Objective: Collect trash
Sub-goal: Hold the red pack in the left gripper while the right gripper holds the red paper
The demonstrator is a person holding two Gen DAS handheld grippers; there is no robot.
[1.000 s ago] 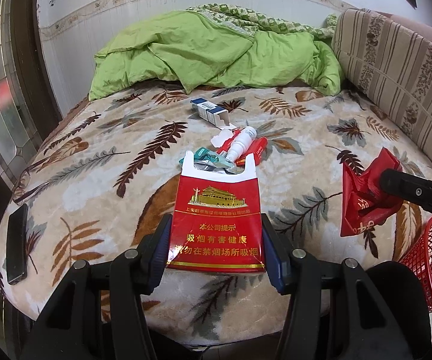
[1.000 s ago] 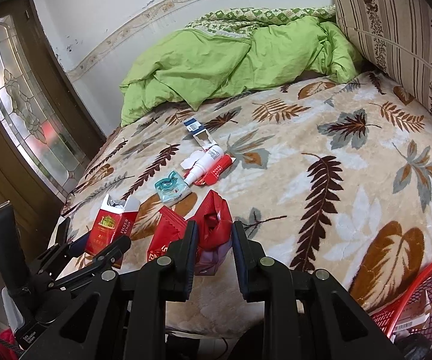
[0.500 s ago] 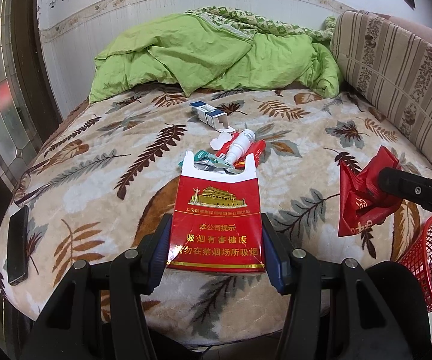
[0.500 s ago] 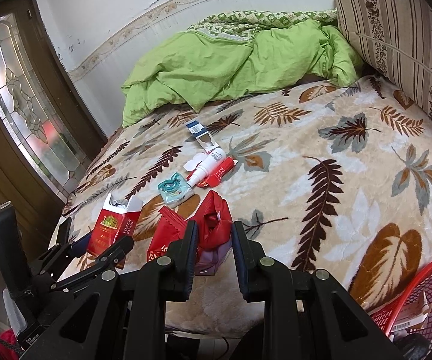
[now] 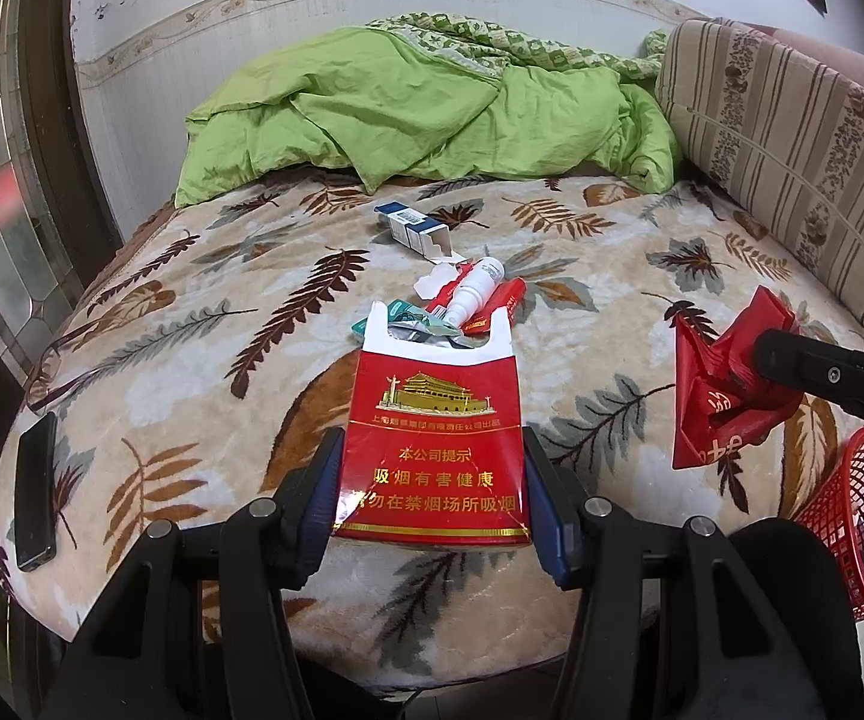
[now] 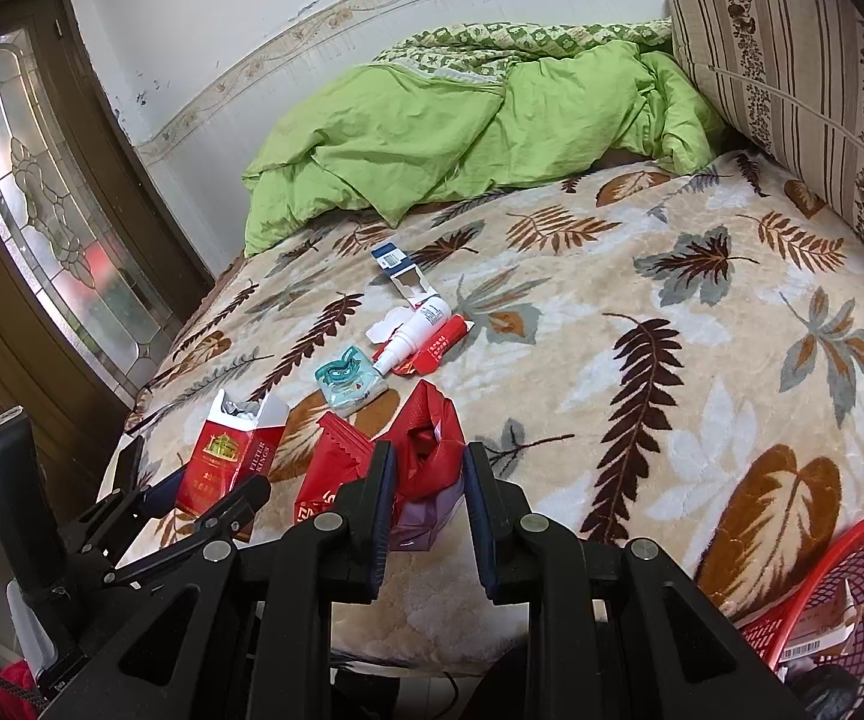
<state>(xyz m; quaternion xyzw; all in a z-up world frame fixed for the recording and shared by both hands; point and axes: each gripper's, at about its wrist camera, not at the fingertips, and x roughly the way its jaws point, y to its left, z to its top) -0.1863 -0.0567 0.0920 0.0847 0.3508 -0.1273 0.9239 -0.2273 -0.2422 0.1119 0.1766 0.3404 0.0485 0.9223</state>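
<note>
- The left gripper [image 5: 432,483] was seen closed on an opened red cigarette pack [image 5: 432,438], its pads pressed against the pack's two sides above the near edge of the bed [image 5: 612,276].
- The right gripper [image 6: 426,489] was clamped on a crumpled red wrapper [image 6: 426,450], which was pinched at one bunched fold while the rest hung loose.
- More trash was left on the blanket, well apart from both grippers: a blue and white carton [image 5: 411,228], a white bottle [image 5: 474,294] lying across a red packet [image 5: 501,303], and a teal wrapper [image 5: 405,318].
- A red mesh basket [image 5: 852,516] was visible low at the right, beside the bed.
- The pack's torn top was open, so it was judged that loose foil could spill if the pack were tipped.
- The wrapper was judged likely to slip, since thin film gives the pads little to bite.
- A drop short of the basket's rim was judged possible.
</note>
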